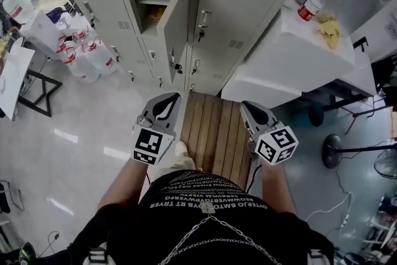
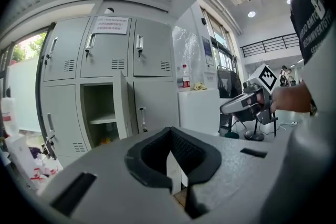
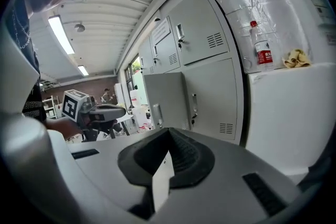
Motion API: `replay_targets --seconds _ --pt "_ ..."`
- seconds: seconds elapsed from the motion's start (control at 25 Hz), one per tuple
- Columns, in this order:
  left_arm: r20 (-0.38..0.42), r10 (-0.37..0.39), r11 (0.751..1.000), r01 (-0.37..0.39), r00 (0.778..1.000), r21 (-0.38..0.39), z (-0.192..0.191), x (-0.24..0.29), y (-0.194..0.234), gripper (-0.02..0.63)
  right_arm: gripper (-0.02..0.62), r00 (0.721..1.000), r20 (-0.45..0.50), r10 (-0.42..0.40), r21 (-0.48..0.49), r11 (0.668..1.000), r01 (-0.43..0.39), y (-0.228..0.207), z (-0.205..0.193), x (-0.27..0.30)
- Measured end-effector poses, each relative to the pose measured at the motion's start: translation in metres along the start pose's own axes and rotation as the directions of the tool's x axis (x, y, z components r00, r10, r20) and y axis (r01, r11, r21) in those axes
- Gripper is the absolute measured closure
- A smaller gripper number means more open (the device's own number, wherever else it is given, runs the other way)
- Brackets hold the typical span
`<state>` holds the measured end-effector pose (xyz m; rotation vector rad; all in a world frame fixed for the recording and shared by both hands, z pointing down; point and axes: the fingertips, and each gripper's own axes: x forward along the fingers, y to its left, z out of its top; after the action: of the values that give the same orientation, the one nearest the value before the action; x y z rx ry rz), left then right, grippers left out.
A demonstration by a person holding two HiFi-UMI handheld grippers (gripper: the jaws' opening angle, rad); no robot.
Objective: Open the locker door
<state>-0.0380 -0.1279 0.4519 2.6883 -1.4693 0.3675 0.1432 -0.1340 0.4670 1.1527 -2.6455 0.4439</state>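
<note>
1. As far as the task's object is concerned, the locker door [image 1: 175,18] is found in the lower row of grey lockers. It is already swung out from its compartment, and a shelf is exposed inside.
2. Its long axis is upright. It is hinged at the right edge of the opening, so its free edge is pointed toward the person and its outer face, with the handle, is turned to the right.
3. The door is set ahead of both grippers and well apart from them. It lies almost straight in front of the left gripper [image 1: 166,99], which is judged the nearer. The right gripper [image 1: 251,107] is offset toward the handle side.
4. The fingers of each gripper are pressed together, and nothing is pinched between them. Both grippers are held low, close to the body.
5. Further out, a wooden platform [image 1: 214,127] is laid before the lockers. A white table [image 1: 279,65] at the right is seen to carry a bottle [image 1: 313,3] and a yellow cloth [image 1: 330,28].
</note>
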Motion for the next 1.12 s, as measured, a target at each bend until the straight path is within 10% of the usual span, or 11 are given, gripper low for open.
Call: replay_targets --seconds 0.48,1.12 --pt "0.087 -0.020 0.999 0.016 0.996 0.040 0.033 0.061 0.062 0.607 0.598 0.991 0.037 -0.131 0.004 0.991 0.131 -0.021 0.031 0.025" --pt "-0.001 0.069 0.997 -0.069 0.998 0.023 0.013 0.106 0.104 0.606 0.598 0.987 0.006 -0.158 0.043 0.987 0.157 -0.044 0.023 0.040"
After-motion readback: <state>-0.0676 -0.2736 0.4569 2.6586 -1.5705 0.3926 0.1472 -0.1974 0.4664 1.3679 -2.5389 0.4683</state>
